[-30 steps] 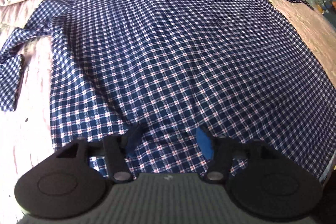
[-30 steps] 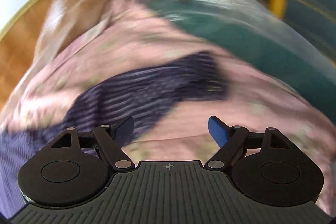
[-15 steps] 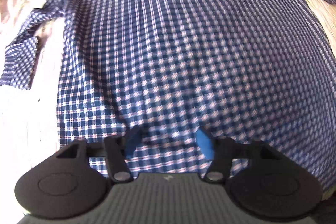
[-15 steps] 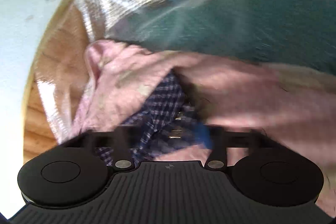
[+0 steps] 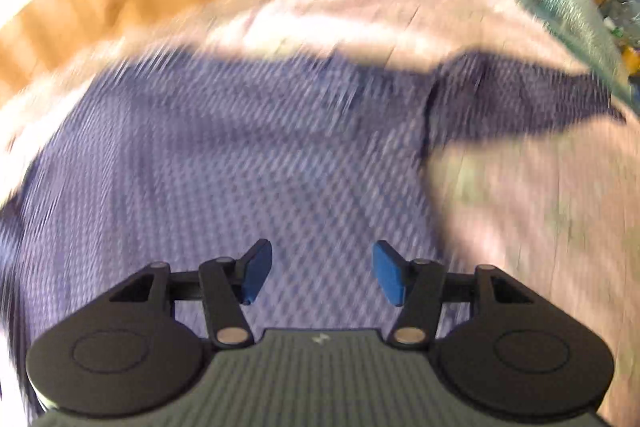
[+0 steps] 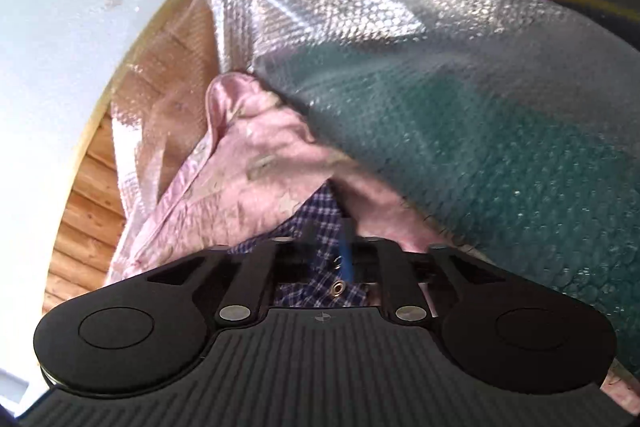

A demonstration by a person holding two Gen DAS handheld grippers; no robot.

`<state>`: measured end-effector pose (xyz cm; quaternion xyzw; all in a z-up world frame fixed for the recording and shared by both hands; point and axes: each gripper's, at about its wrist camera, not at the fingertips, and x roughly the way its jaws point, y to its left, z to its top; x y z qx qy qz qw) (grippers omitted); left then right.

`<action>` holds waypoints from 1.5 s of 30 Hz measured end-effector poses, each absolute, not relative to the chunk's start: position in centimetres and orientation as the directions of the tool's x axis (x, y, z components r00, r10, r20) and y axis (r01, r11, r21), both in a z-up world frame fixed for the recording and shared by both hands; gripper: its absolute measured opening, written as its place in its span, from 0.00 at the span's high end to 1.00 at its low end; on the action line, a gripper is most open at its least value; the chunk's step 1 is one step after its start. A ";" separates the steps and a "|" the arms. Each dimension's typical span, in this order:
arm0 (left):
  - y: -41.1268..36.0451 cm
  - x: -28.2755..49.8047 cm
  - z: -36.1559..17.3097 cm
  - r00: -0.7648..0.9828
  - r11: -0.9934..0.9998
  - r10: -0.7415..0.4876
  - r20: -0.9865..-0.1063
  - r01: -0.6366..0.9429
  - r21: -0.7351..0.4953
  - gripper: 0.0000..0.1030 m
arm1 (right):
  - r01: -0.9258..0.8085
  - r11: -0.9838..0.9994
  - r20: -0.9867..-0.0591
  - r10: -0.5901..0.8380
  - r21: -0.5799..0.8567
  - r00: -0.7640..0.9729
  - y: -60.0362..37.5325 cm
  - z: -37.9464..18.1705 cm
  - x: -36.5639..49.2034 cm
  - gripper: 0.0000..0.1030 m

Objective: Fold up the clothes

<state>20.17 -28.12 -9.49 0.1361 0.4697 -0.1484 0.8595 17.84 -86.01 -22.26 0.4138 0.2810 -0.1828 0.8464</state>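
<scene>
1. Your left gripper (image 5: 322,273) stands half open above the checked shirt (image 5: 248,163), gripping nothing.
2. Your right gripper (image 6: 326,251) pinches the shirt's snap-studded edge, jaws opening.
3. The shirt lies on the pink sheet (image 5: 532,195).

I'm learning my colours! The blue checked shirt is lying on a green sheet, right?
Not green. The sheet under the blue checked shirt is pink. The left wrist view shows it, blurred but clear enough for the colour.
</scene>
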 end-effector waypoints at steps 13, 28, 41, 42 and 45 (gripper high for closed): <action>-31.2 30.5 -13.9 0.469 0.944 -0.021 -0.883 0.301 0.137 0.44 | 0.402 0.728 -0.638 0.063 0.555 0.767 -89.5 -24.6 18.1 0.50; -28.1 31.5 -15.2 0.399 0.969 -0.054 -0.915 0.241 0.048 0.27 | 0.342 0.825 -0.569 -0.031 0.450 0.822 -86.1 -21.4 26.7 1.00; -28.1 42.1 -15.4 0.490 0.996 0.054 -0.870 0.032 0.080 0.29 | 0.428 0.745 -0.511 -0.136 0.513 0.849 -81.1 -24.4 30.6 1.00; -28.0 42.5 -15.5 0.490 0.997 0.056 -0.870 0.014 0.073 0.25 | 0.457 0.723 -0.544 -0.134 0.518 0.828 -81.1 -25.7 30.3 1.00; -27.7 42.8 -15.6 0.482 0.999 0.047 -0.875 -0.002 0.053 0.25 | 0.430 0.735 -0.595 -0.046 0.524 0.802 -80.6 -28.3 30.4 1.00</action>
